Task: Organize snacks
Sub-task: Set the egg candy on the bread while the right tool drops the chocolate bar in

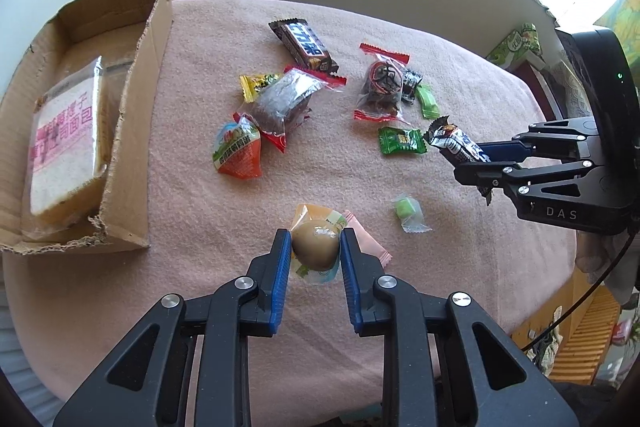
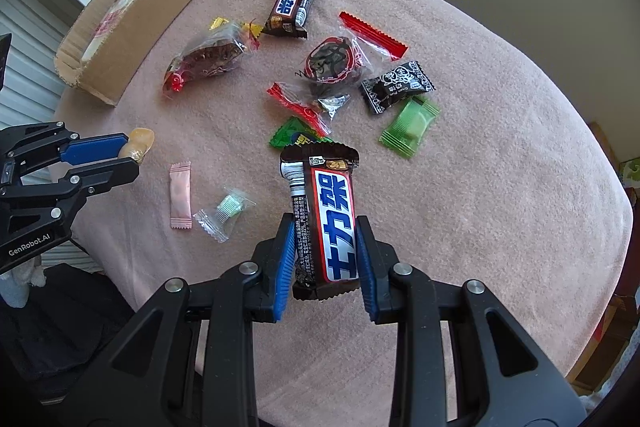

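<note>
Closest to me, the left gripper (image 1: 312,251) is clenched on a brown marinated egg in a clear, orange-printed packet (image 1: 314,247), lifted above the pink fleece-covered table (image 1: 200,207). The right gripper (image 2: 325,259) is clamped on a dark brown chocolate bar with white and blue lettering (image 2: 326,219), held upright above the cloth. Beneath and between them lie a pale pink sachet (image 2: 180,195) and a clear-wrapped green sweet (image 2: 228,207). Farther out are loose snacks: green candy wrappers (image 2: 410,127), a black wrapper (image 2: 396,87), red-edged clear packets of dark meat (image 2: 332,63), and a second chocolate bar (image 2: 294,5). At the far left edge stands a torn cardboard box (image 1: 132,99) containing a wrapped slice of bread (image 1: 66,143).
</note>
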The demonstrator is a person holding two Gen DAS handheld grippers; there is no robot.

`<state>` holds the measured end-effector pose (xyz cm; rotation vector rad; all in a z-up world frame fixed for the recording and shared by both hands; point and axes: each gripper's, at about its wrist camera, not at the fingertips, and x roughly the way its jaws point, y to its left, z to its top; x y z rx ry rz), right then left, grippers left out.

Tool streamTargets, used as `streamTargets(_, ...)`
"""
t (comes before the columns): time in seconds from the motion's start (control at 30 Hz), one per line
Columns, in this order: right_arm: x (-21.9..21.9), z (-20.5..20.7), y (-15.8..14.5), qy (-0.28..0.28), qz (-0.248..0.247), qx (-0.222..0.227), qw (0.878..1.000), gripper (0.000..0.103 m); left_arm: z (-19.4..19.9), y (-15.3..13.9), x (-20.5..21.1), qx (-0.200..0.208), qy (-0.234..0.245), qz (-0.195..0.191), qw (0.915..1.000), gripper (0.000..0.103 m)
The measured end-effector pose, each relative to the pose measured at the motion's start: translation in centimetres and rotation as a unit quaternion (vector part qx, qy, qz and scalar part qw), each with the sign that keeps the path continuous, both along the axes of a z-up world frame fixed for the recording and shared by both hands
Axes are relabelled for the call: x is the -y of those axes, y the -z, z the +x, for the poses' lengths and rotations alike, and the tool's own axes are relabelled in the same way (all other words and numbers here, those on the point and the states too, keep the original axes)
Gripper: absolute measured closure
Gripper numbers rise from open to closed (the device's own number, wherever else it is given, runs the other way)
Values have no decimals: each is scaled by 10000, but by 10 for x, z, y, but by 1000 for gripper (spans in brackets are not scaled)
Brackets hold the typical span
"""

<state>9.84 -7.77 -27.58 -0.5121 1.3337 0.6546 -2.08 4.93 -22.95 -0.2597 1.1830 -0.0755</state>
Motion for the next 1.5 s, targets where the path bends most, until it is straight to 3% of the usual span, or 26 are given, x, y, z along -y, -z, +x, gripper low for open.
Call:
streamTargets(0.33,-35,14,-39,-238,227,171,9993,73,10,-34,-35,364,-407,84,9985,80)
streamTargets(0.8,-133,18,-56,-959,491,328,9936,73,1,-52,-106,541,-1090,399,9918,80)
streamTargets(1.13,-197,21,-55,-1351,557,390,9885,73,-7,-51,-141,515,-1392,509,9876,80)
streamTargets(1.5,-236,29,-47,-1422,567,335,9876,73,-10,-44,-175,445,-1713,445,9832,80)
